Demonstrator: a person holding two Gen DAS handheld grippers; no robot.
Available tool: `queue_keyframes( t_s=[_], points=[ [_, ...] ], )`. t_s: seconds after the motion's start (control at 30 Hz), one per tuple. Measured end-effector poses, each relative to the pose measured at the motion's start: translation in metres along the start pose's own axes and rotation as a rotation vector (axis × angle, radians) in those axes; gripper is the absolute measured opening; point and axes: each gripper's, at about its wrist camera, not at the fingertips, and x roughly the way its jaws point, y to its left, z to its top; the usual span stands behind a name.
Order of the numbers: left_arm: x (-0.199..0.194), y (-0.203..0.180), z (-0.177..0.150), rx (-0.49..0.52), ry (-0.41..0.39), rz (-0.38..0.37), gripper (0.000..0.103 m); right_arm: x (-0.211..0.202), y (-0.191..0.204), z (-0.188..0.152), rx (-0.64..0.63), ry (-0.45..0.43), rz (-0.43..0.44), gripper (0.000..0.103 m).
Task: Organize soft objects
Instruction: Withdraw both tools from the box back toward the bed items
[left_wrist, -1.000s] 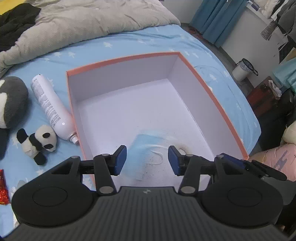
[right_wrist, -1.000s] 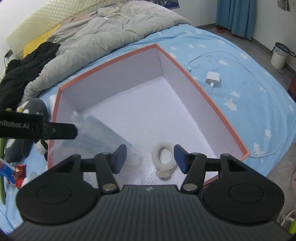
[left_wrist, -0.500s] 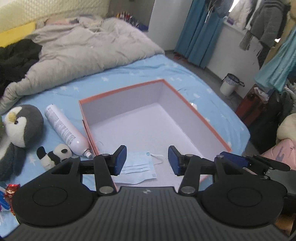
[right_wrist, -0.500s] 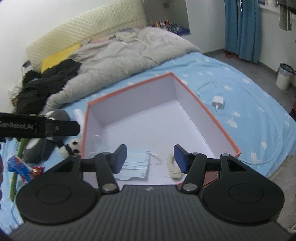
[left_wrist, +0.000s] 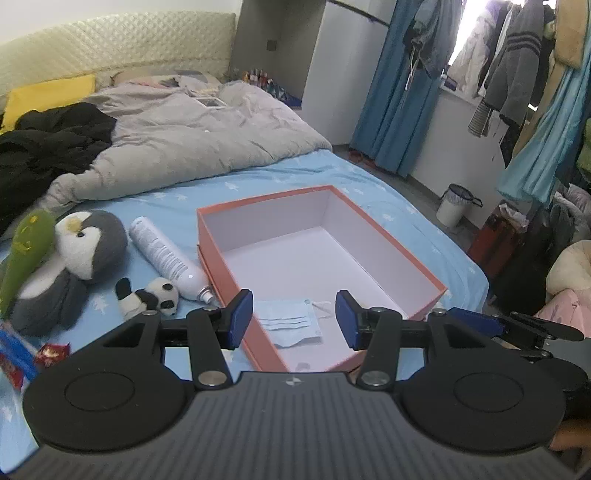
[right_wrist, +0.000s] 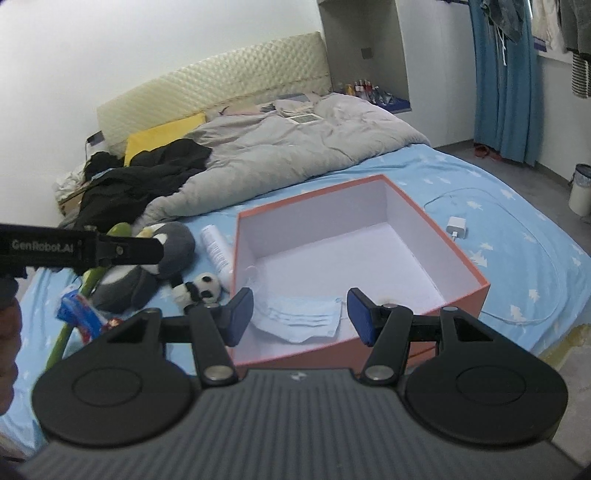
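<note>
face mask (left_wrist: 288, 320) lies flat in the box (left_wrist: 424, 275), long axis along its near wall; both tongs (left_wrist: 294, 319) (right_wrist: 300, 315) open, empty

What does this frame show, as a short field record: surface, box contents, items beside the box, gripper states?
surface: bed with blue star sheet
box: orange, open, white inside
in box: blue mask, near corner
left of box: spray can, panda, penguin
right of box: charger with cable
left gripper: open, empty
right gripper: open, empty
mask contact: neither gripper touches it
</note>
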Motion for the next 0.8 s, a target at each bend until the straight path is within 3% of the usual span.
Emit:
queue_keyframes(
  t_s=[0.3,0.8],
  points=[
    [-0.058,0.019,-0.052,-0.086,-0.026,0.011,0.056,-0.036,0.031,-0.024,-0.027,-0.027,0.063,0.059],
    [-0.121,0.065,-0.131,-0.214,-0.032,0.134,0.056,-0.064,0.075,-0.067,-0.055,0.007,0.136,0.059]
  ],
)
